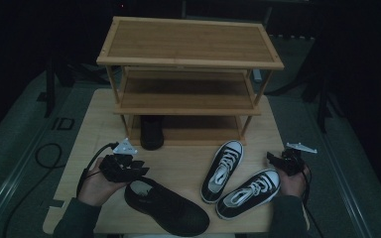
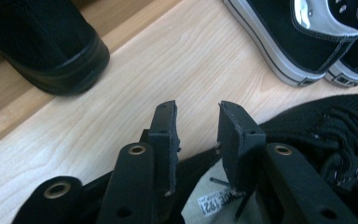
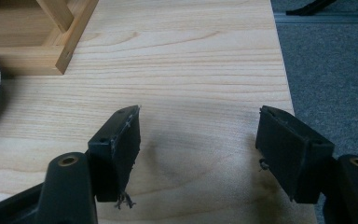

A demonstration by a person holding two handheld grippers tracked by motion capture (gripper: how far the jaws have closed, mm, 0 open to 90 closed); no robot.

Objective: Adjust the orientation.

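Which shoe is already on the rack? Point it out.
The plain black shoe on the rack's bottom shelf, heel facing out. Its mate and both white-soled sneakers lie on the table.

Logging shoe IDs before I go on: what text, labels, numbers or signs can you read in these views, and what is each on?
"1921", upside down, with blurred letters beside it: white tag inside the black knit shoe, seen in the left gripper view.
"ID": pale marking on the grey floor left of the table, high view.
Heel patches on the two black-and-white sneakers: too blurred to read.
Wooden rack: no text.
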